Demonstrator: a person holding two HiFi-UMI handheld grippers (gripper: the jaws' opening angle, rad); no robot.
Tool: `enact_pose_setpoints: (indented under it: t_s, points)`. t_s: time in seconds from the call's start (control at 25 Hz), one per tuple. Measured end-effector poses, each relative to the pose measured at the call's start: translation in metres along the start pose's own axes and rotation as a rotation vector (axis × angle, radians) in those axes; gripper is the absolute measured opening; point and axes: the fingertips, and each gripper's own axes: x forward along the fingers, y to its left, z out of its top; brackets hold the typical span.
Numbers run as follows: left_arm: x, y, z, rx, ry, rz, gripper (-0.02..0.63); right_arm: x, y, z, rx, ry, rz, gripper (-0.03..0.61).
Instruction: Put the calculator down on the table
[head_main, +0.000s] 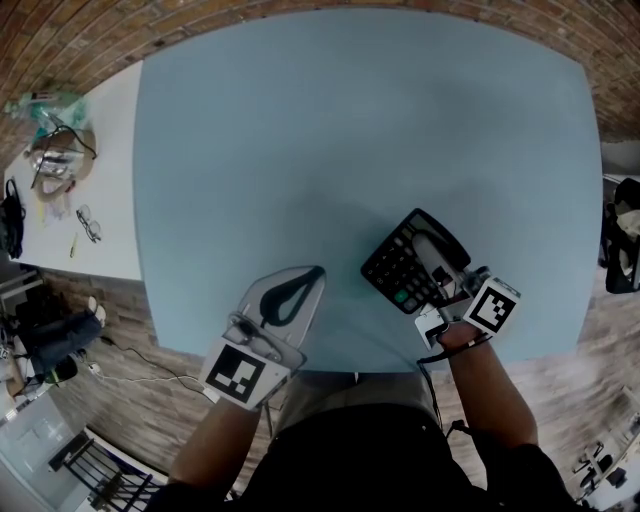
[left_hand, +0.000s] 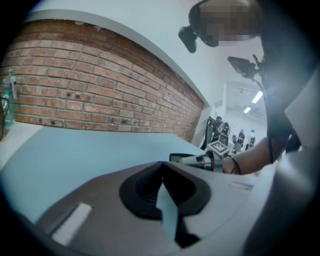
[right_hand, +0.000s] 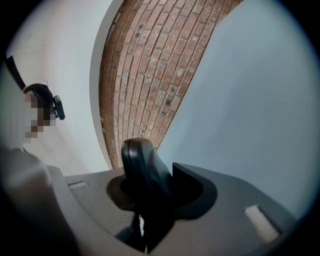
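A black calculator (head_main: 404, 266) with a green key hangs over the front right part of the light blue table (head_main: 350, 130), and my right gripper (head_main: 428, 250) is shut on it. In the right gripper view the calculator (right_hand: 142, 165) shows edge-on, clamped between the jaws of the right gripper (right_hand: 150, 177). Whether it touches the table I cannot tell. My left gripper (head_main: 318, 272) rests low near the table's front edge, to the left of the calculator, shut with nothing in it. In the left gripper view the left gripper (left_hand: 161, 167) has its tips together, and the calculator (left_hand: 181, 158) lies beyond it.
A white side table (head_main: 110, 110) to the left carries a bottle, cables and a pair of glasses (head_main: 88, 223). A dark bag (head_main: 622, 235) sits off the right edge. A brick wall (left_hand: 100, 95) runs behind the table. The blue table's front edge (head_main: 340, 365) is just below both grippers.
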Motion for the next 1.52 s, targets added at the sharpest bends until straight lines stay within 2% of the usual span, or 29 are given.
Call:
enact_pose_setpoints:
  t_s: [0.8,1.08,1.52]
  points:
    - [-0.009,-0.006,-0.001,0.011,-0.008,0.029,0.003,0.004,-0.017,-0.006,0.000,0.025,-0.021,0.130]
    - [-0.007,0.004,-0.009,-0.018,-0.001,0.043,0.003,0.005,-0.018,-0.011,-0.001,0.036,-0.033,0.130]
    - [-0.009,0.008,-0.009,-0.011,-0.007,0.040,0.003,0.004,-0.026,-0.013,0.006,0.043,-0.060,0.130]
